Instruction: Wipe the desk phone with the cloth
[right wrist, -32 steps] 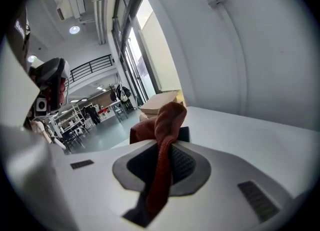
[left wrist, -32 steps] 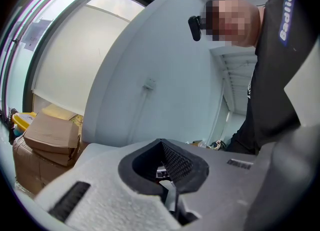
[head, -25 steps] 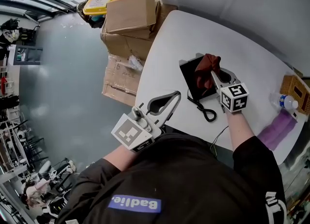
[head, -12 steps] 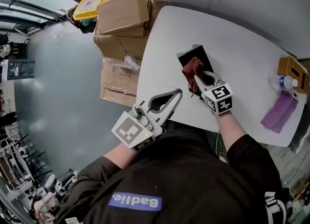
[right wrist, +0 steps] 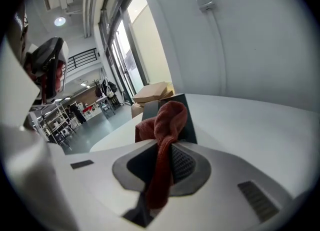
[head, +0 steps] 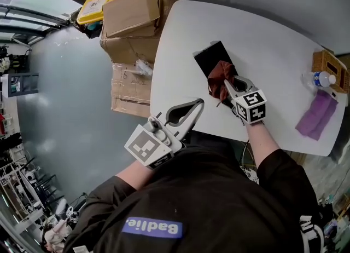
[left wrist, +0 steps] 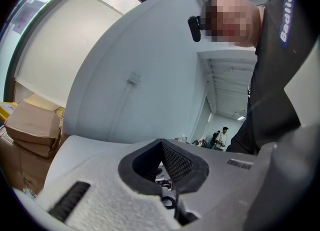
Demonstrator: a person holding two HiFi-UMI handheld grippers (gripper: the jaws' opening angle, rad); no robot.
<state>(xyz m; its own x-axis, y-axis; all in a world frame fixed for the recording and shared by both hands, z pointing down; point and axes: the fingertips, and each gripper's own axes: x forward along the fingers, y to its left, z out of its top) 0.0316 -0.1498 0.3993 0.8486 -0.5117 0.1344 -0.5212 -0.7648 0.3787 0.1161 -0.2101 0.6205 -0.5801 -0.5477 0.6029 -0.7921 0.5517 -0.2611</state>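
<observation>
Now the right tongs [head: 226, 84], clenched on the red-brown cloth [head: 219, 73], sit lower on the desk phone [head: 209, 56] than a second ago, baring its dark upper end mid-counter [head: 262, 38]. At lower centre, the left tongs [head: 196, 105] stay clenched and empty.

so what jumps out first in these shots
The red-brown cloth clamped in the right gripper, lying over the near end of the black desk phone on the white table. Then the left gripper, shut and empty, by the table's near edge, and the cardboard boxes stacked off its left end.
</observation>
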